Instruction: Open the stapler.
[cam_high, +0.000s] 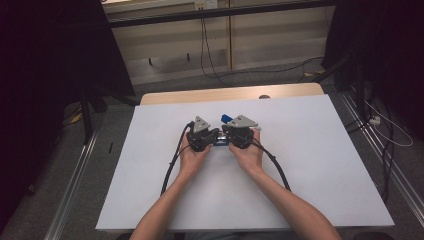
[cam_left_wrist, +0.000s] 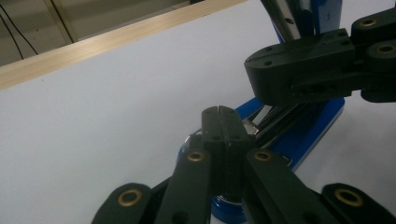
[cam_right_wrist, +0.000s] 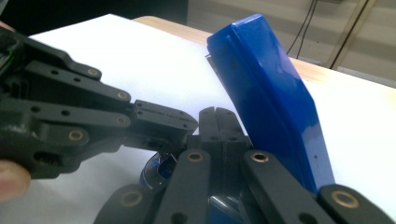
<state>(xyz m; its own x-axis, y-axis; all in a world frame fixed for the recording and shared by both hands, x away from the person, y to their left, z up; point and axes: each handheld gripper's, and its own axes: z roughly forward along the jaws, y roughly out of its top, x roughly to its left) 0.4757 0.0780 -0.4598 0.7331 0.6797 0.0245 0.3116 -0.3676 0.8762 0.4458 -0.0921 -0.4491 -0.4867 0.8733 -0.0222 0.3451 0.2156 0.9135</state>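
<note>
Stapler (cam_high: 224, 119) sitting mid-frame between both grippers
Left gripper (cam_high: 212, 137) and right gripper (cam_high: 226, 138) are resting jaws together on white table (cam_high: 310, 165); blue arm is tilting upward.

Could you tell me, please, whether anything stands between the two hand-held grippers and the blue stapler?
Nothing visible does: the left hand-held gripper and right hand-held gripper, jaws shut, are right at the open stapler.

White-topped table (cam_high: 320, 165) on grey floor (cam_high: 75, 165); pale wall panels (cam_high: 270, 40), black cables (cam_high: 205, 45) behind.
</note>
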